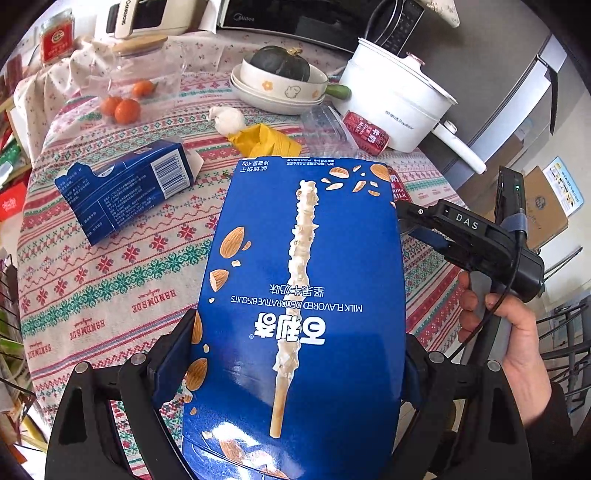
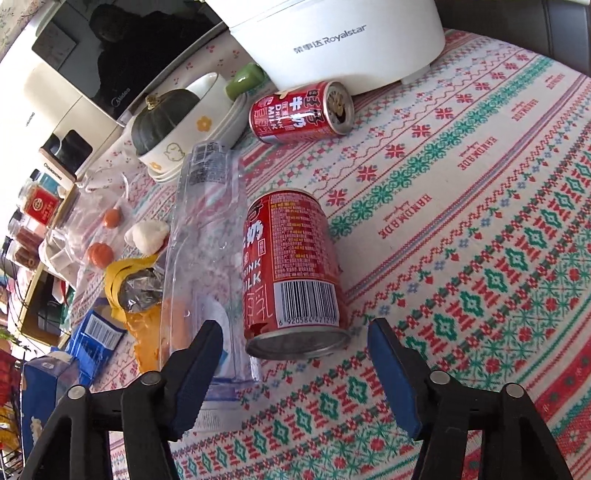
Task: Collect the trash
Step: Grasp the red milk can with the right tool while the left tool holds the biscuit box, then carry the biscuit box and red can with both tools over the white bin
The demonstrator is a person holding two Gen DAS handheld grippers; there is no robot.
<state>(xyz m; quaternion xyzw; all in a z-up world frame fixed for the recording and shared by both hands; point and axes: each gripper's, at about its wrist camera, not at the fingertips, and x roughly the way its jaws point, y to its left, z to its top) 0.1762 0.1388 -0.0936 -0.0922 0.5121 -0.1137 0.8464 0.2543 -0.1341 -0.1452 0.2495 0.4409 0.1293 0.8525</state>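
Note:
My left gripper (image 1: 295, 365) is shut on a large blue biscuit box (image 1: 306, 288) and holds it above the table. A second blue box (image 1: 129, 192) lies on the cloth to the left. My right gripper (image 2: 295, 354) is open, its fingers either side of the base of a red milk can (image 2: 291, 269) lying on the table; it also shows in the left wrist view (image 1: 400, 208). A second red can (image 2: 299, 112) lies farther off by the white pot. A clear plastic pack (image 2: 207, 236), a yellow wrapper (image 2: 133, 284) and a white paper ball (image 2: 147, 236) lie left of the near can.
A white Royalstar pot (image 2: 332, 40), stacked bowls with a dark squash (image 2: 166, 118), oranges in a clear bag (image 1: 125, 107), a jar and a microwave (image 1: 295, 14) crowd the table's far side. The patterned tablecloth (image 2: 480, 221) stretches right of the cans.

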